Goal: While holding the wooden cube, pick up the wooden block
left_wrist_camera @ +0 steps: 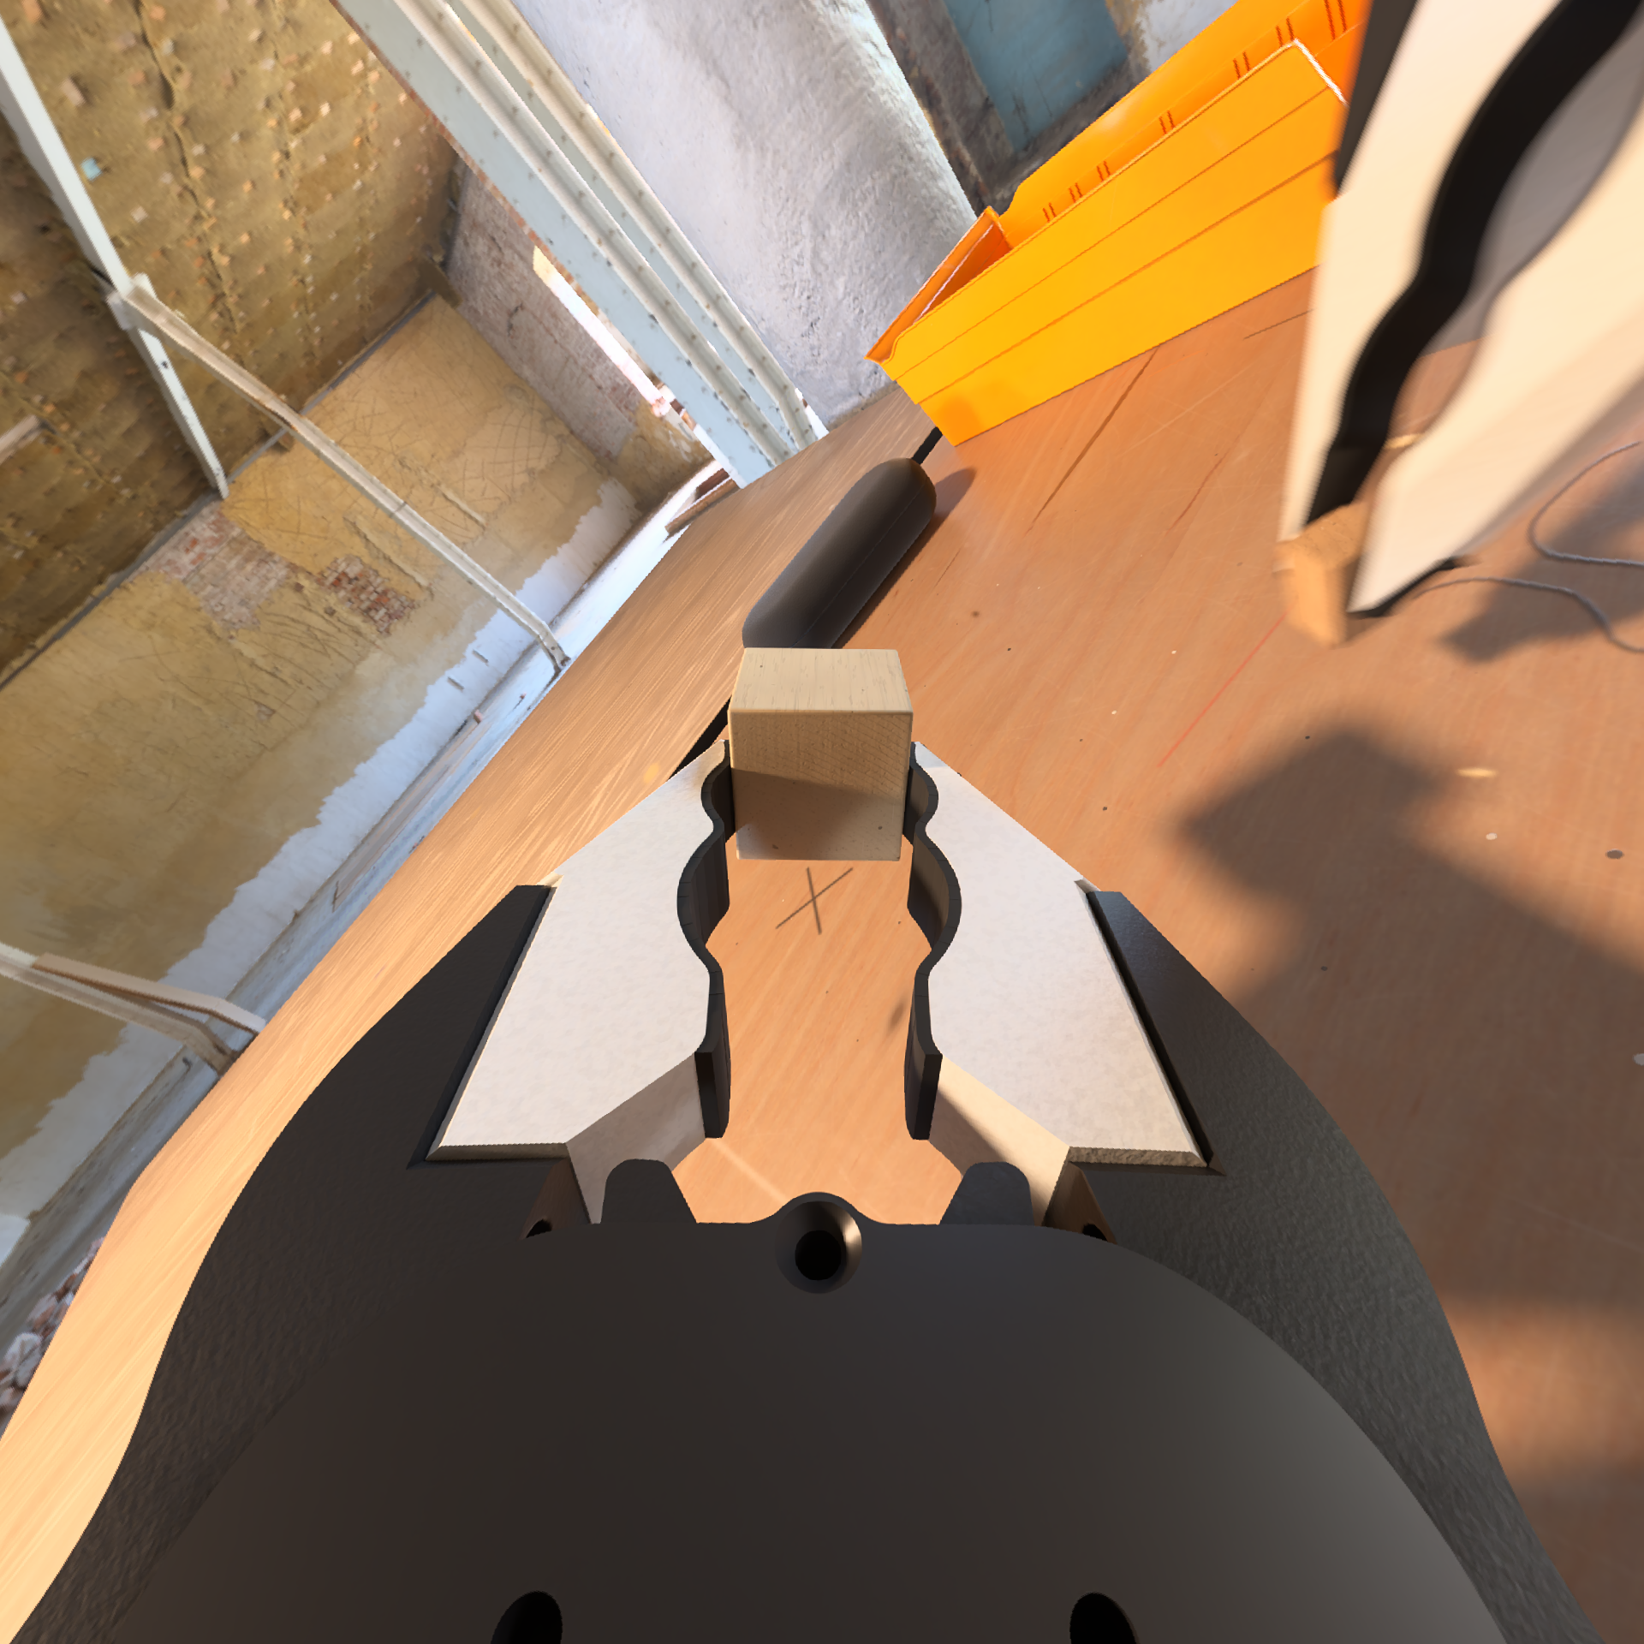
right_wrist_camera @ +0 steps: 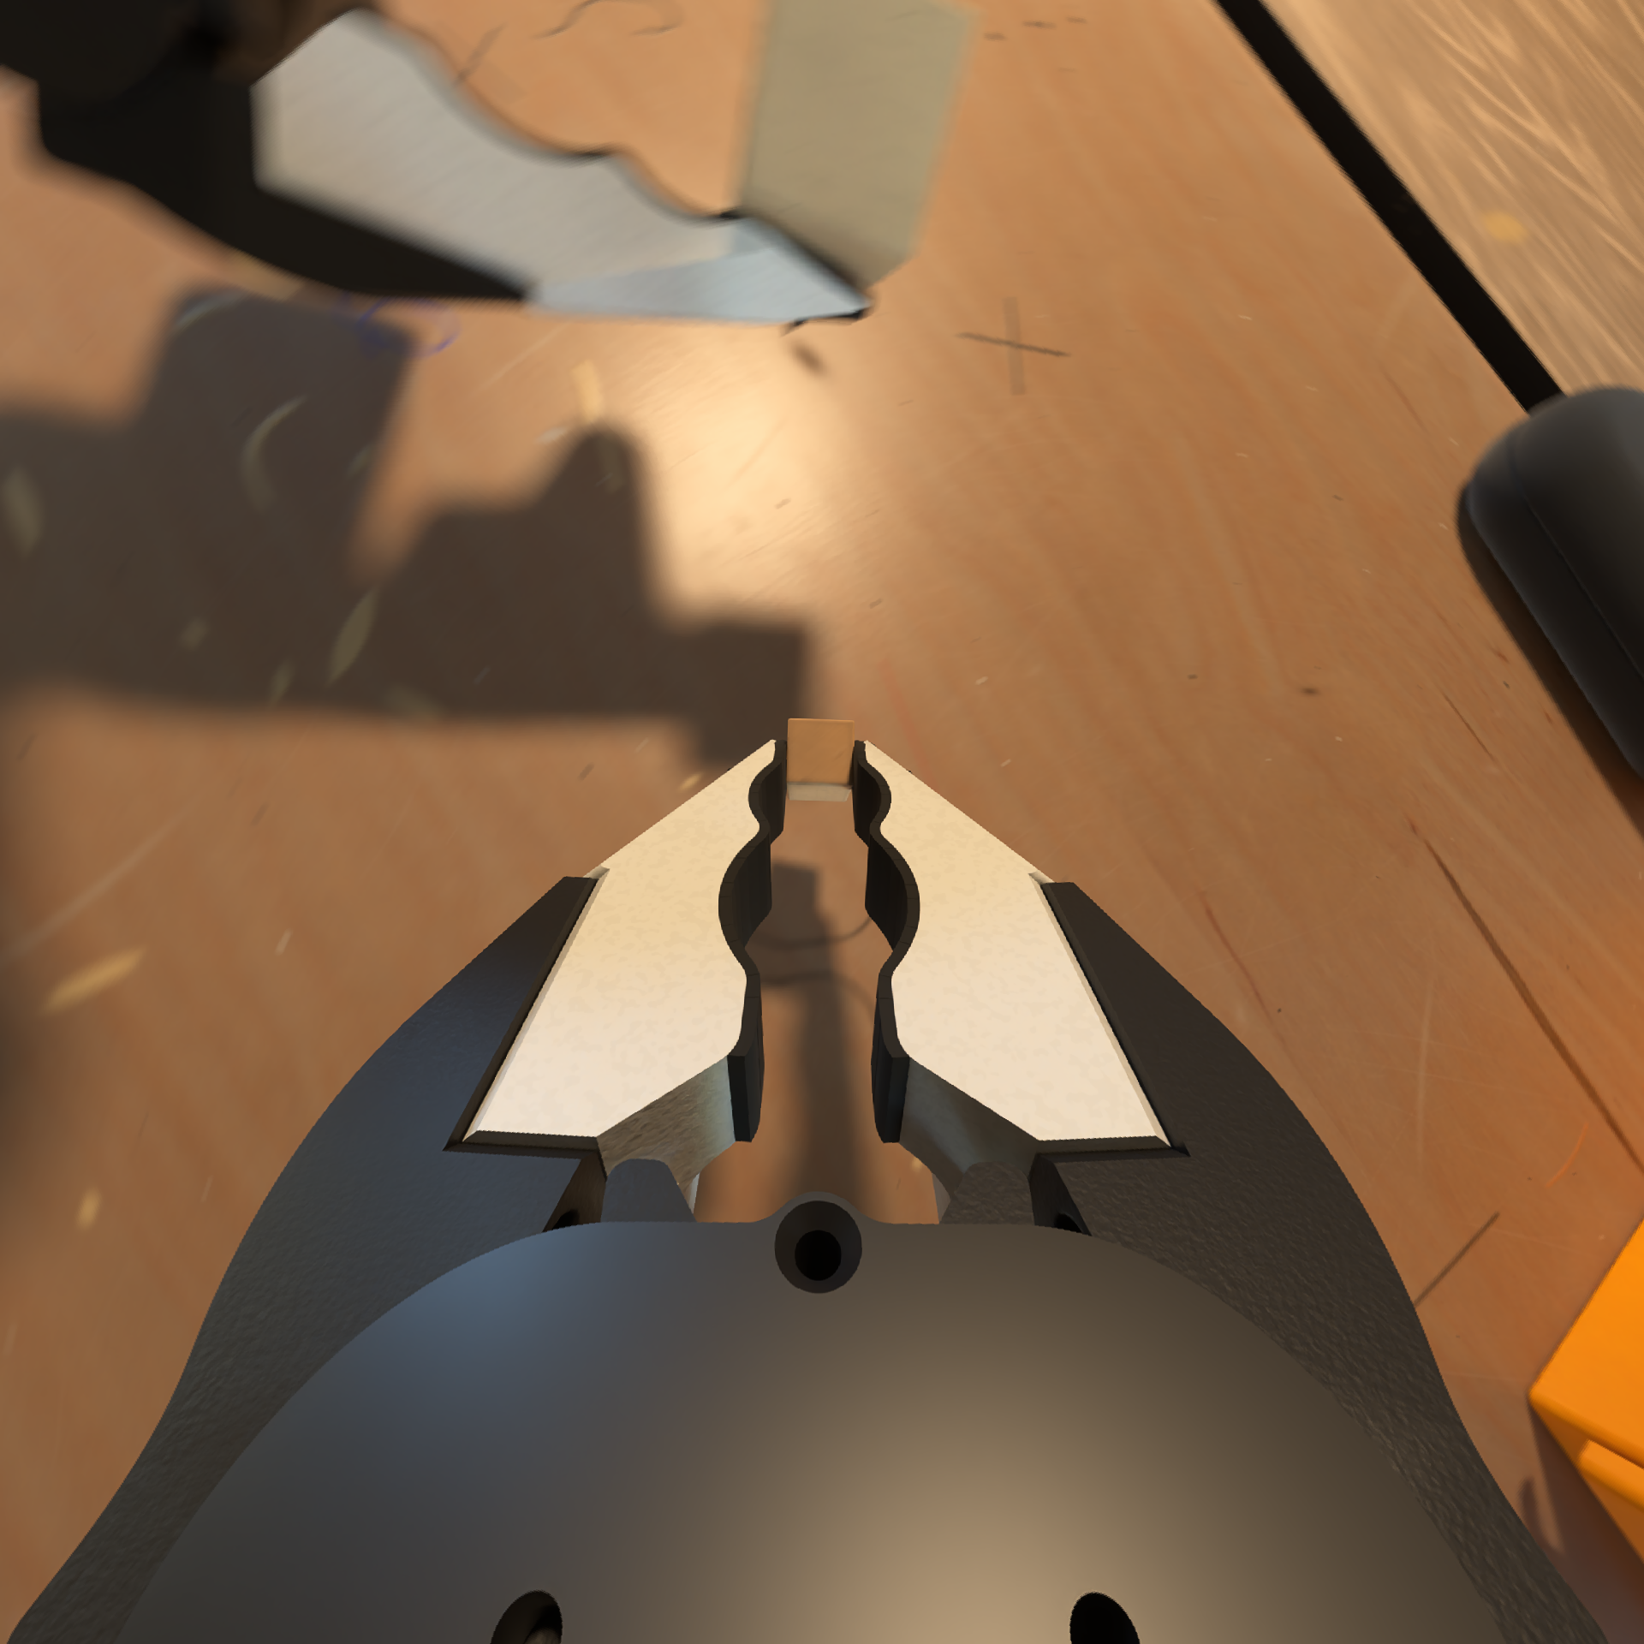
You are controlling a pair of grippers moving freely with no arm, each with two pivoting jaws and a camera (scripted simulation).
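My left gripper [left_wrist_camera: 820, 769] is shut on a pale wooden cube [left_wrist_camera: 823, 738] at its fingertips and holds it above the wooden table [left_wrist_camera: 1067, 801]. My right gripper [right_wrist_camera: 820, 765] is shut on a small, narrow wooden block [right_wrist_camera: 820, 752] at its fingertips, which casts a shadow on the table below it. In the right wrist view the left gripper's finger [right_wrist_camera: 534, 205] and the cube [right_wrist_camera: 845, 133] show blurred at the top. In the left wrist view the right gripper's finger [left_wrist_camera: 1459, 356] and the block [left_wrist_camera: 1317, 578] show at the upper right.
A dark rounded cylinder [left_wrist_camera: 845, 552] lies on the table near its edge; it also shows in the right wrist view [right_wrist_camera: 1566, 569]. An orange bin [left_wrist_camera: 1112, 267] stands beyond it, with its corner in the right wrist view [right_wrist_camera: 1592, 1441]. A pencilled cross [left_wrist_camera: 814, 898] marks the table.
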